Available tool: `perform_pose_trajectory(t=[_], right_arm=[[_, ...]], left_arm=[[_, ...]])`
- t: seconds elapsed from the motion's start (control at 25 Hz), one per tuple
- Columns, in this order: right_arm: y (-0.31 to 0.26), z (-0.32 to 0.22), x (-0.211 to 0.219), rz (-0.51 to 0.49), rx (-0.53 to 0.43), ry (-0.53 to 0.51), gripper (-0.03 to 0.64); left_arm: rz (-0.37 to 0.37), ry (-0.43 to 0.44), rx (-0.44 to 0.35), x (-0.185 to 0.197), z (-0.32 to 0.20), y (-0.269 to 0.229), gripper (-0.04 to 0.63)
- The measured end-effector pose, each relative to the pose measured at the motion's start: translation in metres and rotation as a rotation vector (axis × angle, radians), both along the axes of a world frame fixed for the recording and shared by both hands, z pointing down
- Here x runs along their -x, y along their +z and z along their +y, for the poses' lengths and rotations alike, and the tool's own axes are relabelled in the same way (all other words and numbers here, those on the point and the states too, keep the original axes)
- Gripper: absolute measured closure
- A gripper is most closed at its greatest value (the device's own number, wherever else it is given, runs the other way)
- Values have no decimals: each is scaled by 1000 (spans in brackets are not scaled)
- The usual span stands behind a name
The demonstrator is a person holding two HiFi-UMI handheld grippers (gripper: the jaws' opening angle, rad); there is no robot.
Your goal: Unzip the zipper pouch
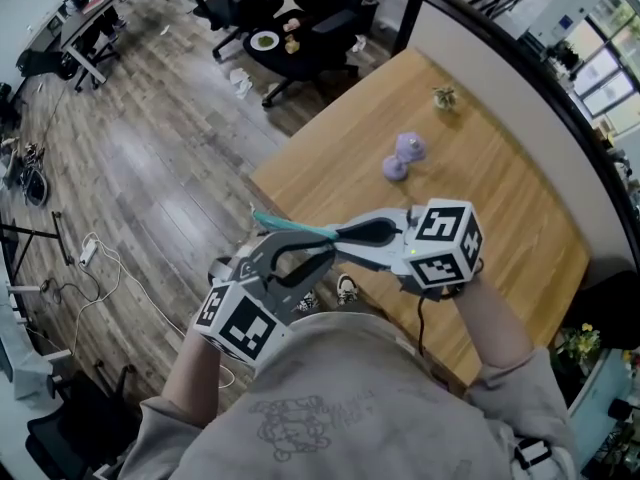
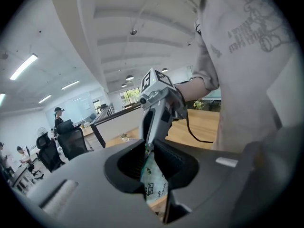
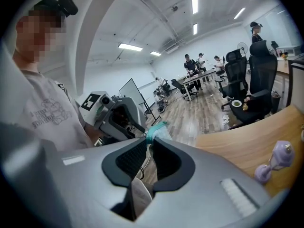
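I hold a small zipper pouch (image 1: 290,228) in the air between both grippers, in front of my chest. It has a teal top edge and a pale printed body. In the left gripper view the pouch (image 2: 154,182) hangs between the jaws of my left gripper (image 2: 146,146), whose pads are closed on its upper part. My right gripper (image 3: 151,136) is shut on the teal end of the pouch (image 3: 156,129). In the head view the left gripper (image 1: 318,256) and right gripper (image 1: 340,236) meet tip to tip. Whether the zipper pull is pinched stays hidden.
A wooden table (image 1: 480,188) lies ahead and to the right, bearing a purple hourglass-shaped object (image 1: 403,155) and a small figurine (image 1: 443,96). Black office chairs (image 1: 300,18) stand beyond on the wood floor. Cables lie on the floor (image 1: 95,253) at left.
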State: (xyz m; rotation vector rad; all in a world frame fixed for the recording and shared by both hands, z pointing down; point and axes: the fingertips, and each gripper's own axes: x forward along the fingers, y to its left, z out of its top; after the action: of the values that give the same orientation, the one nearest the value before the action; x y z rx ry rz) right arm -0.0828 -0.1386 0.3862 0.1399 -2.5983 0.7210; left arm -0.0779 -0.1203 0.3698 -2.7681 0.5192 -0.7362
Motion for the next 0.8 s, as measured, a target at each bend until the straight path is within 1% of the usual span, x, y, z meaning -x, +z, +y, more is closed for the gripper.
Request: perform_pose_trajectory(t=[0.08,0.28,0.36,0.6,0.68,0.72,0.8], right_arm=[[2,-2,-1,-4,6,17,560],[0,-6,-4,-18,12,60,560],[1,-8,-5,-28,16,80,560],[-2,-11,-5,-40,-8,138,560],[-3,-12,-5,-46,-16,153,560],[-3,-12,-5,-47,-21,161,560],[-3,-13,-6,-46,-33,177,560]], left_arm=[[30,-22,19,1,-1,-1,546],[92,-78,68,4,-7,-8,551],[127,-111,100,6,-10,-9,551],[265,-245,256,20,-18,-5,558],[319,-291,323,24,-21,-1,569],[350,-309,358,25,-23,0,584],[403,-333,419,25,-24,2,589]])
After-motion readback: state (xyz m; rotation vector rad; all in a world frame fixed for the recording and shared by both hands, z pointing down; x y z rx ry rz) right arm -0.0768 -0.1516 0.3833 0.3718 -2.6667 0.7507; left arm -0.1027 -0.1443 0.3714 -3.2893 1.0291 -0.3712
